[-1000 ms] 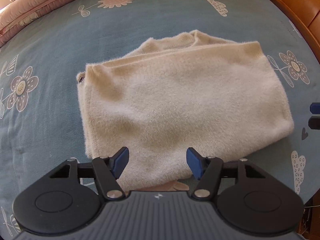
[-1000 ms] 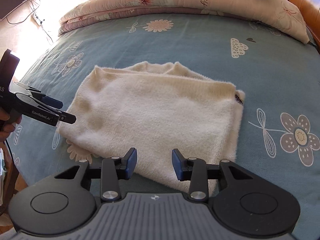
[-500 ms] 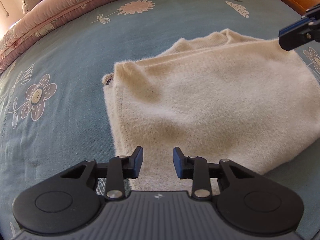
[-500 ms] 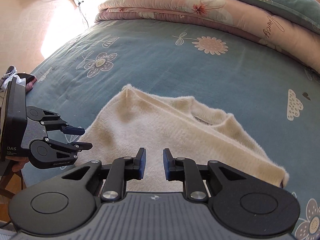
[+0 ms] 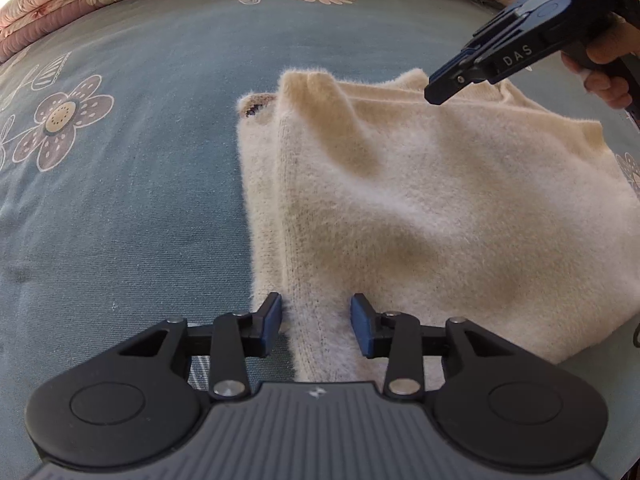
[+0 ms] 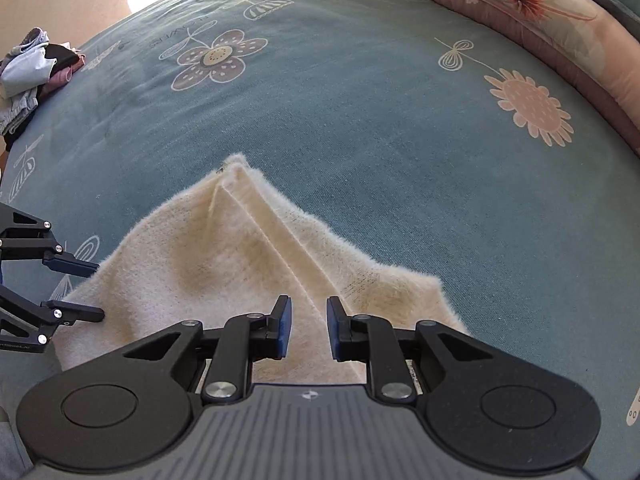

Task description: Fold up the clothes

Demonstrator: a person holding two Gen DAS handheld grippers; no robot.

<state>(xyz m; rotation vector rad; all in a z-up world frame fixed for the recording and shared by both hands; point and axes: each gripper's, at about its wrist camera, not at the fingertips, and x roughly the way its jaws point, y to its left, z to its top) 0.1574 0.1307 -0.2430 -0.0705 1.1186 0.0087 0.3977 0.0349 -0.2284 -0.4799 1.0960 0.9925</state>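
A cream fuzzy sweater [image 5: 420, 208] lies folded on the blue-grey flowered bedsheet [image 5: 140, 160]. My left gripper [image 5: 316, 326] is low over its near left corner, jaws opening, and the sweater's edge runs between the blue pads without being pinched. From the right wrist view this gripper [image 6: 98, 291] straddles the sweater's [image 6: 224, 264] left edge. My right gripper [image 6: 309, 328] hangs over a raised fold ridge near the far edge, a narrow gap between its pads. It shows again in the left view as the right gripper [image 5: 434, 94], held by a hand [image 5: 608, 72].
A folded pink quilt [image 6: 560, 20] lines the far side of the bed, also seen as the quilt [image 5: 80, 4]. A small pile of clothes [image 6: 28, 72] sits at the bed's left edge. Bare sheet [image 6: 360, 120] stretches beyond the sweater.
Both grippers dropped closer to the sweater. The left one slid to its left corner, jaws narrowing then widening a little. The right one swung across to the far edge, rolled, and narrowed.
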